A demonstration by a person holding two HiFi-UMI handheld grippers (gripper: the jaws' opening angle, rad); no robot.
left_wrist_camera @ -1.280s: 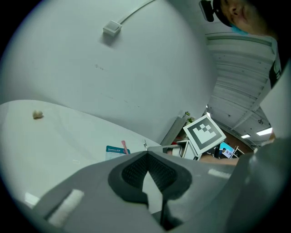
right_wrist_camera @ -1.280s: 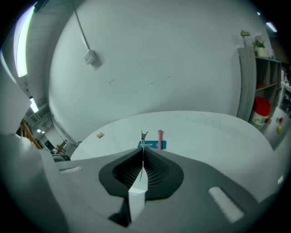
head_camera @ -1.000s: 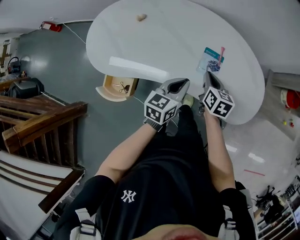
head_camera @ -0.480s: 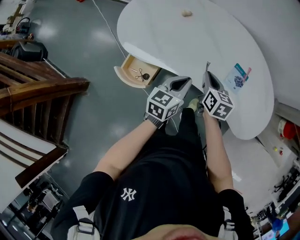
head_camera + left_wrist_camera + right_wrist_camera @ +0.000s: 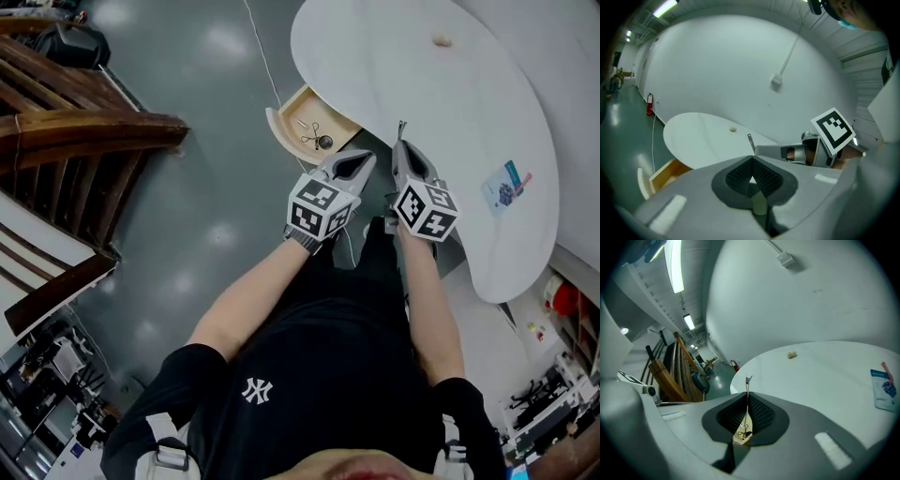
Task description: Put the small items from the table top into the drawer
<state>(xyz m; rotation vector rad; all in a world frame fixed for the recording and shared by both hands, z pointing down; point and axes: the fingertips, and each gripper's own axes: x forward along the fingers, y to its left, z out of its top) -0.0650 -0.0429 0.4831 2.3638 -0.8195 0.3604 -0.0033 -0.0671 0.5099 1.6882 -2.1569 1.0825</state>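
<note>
Two bits, small scissors (image 5: 306, 132) & a dark round thing (image 5: 324, 142), already lie in the open light-wood drawer (image 5: 286, 105); right tool (image 5: 747, 397) is clamped on a thin metal strip (image 5: 747, 383), left tool (image 5: 752, 164) closed w/ nothing in it, so approx. a small beige lump (image 5: 441, 40) & blue packet (image 5: 504, 186) remain on the white oval bench (image 5: 422, 103).

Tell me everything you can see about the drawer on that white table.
The drawer is pulled out from under the edge of the white table and hangs open over the grey floor. Its inside looks like pale wood, and its front panel is curved and whitish. It sits level. A small pair of scissors and a small dark round thing lie on its bottom.
</note>
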